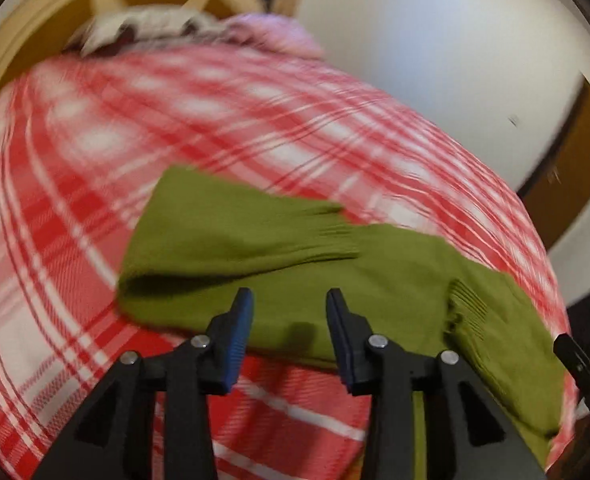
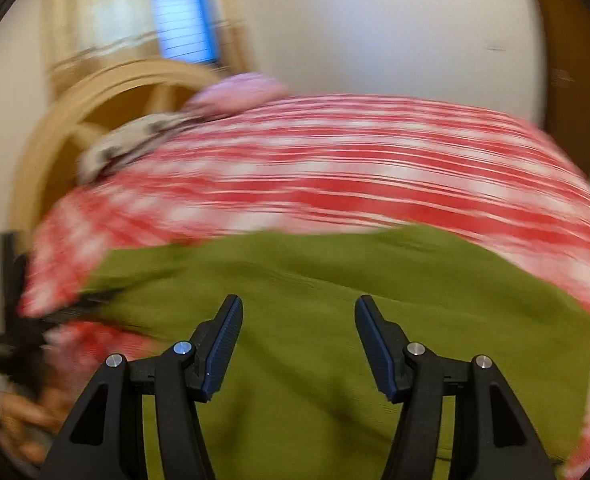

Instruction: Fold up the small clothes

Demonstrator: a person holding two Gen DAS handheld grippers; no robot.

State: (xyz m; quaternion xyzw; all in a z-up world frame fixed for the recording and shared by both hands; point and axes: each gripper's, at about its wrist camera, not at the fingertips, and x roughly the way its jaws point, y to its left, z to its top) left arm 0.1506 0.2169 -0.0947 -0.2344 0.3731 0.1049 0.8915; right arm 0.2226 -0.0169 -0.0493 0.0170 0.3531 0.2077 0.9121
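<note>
An olive-green knit sweater (image 1: 295,280) lies flat on a red-and-white plaid bedspread (image 1: 95,140), partly folded: in the left wrist view both ribbed-cuffed sleeves are laid across the body, one cuff (image 1: 339,236) near the middle and the other (image 1: 467,308) to the right. The left gripper (image 1: 289,300) hangs over the near edge of the garment with its jaws parted and nothing between them. The right gripper (image 2: 297,306) is likewise spread wide and empty, poised over a broad stretch of the sweater's body (image 2: 335,300); both views are blurred, so fine detail of the knit is uncertain.

The step in hand looks to be the next fold, probably taking the near hem or one side and carrying it across. To do it well, each gripper should drop to the fabric edge and pinch all the layers together (a loose sleeve would slide out otherwise), with the two grasps well apart along the same edge so the fold line stays straight. The lift should be low and even, and the edge laid down squarely before letting go.

At the far end of the bed sit a pale pink pillow (image 1: 271,32), a grey-and-white crumpled cloth (image 1: 151,28) and a curved light-wood headboard (image 1: 55,4).

No brand, label or legible writing shows on anything.
</note>
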